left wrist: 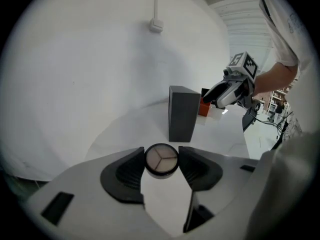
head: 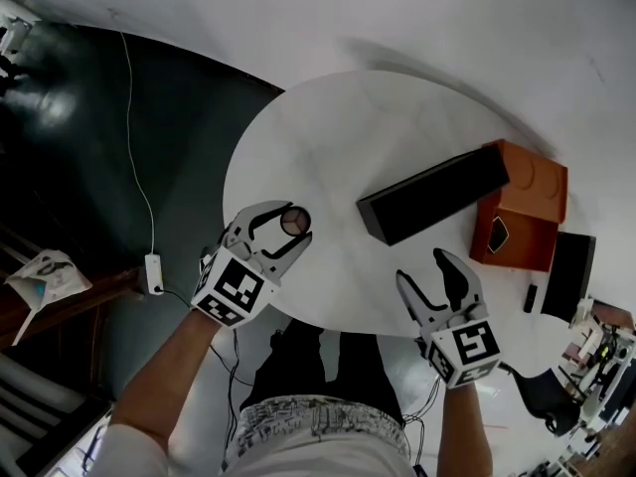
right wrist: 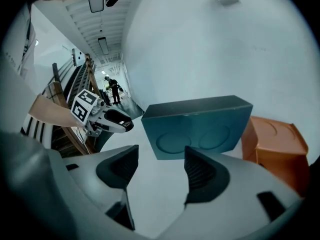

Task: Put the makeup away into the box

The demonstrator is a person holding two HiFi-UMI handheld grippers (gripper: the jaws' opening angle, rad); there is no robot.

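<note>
Item: small round black-rimmed makeup compact point(left wrist: 161, 160) with a beige three-part pan, clamped between the pads of the left claw point(head: 296, 223) at the near-left edge of the round white bench point(head: 328, 127); step in hand, judged: carrying it to the box. Next move calls for a sweep right to the long black box point(head: 432, 195) or the orange carton point(head: 522, 202) just beside it; which one receives it is unclear. Right claw point(right wrist: 159, 170): jaws apart, empty, angled down toward the black box.

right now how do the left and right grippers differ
The left gripper is shut on a round makeup compact; the right gripper is open with nothing between its jaws. The left gripper faces the black box's narrow end; the right gripper faces its long side. Both carry a marker cube.
</note>
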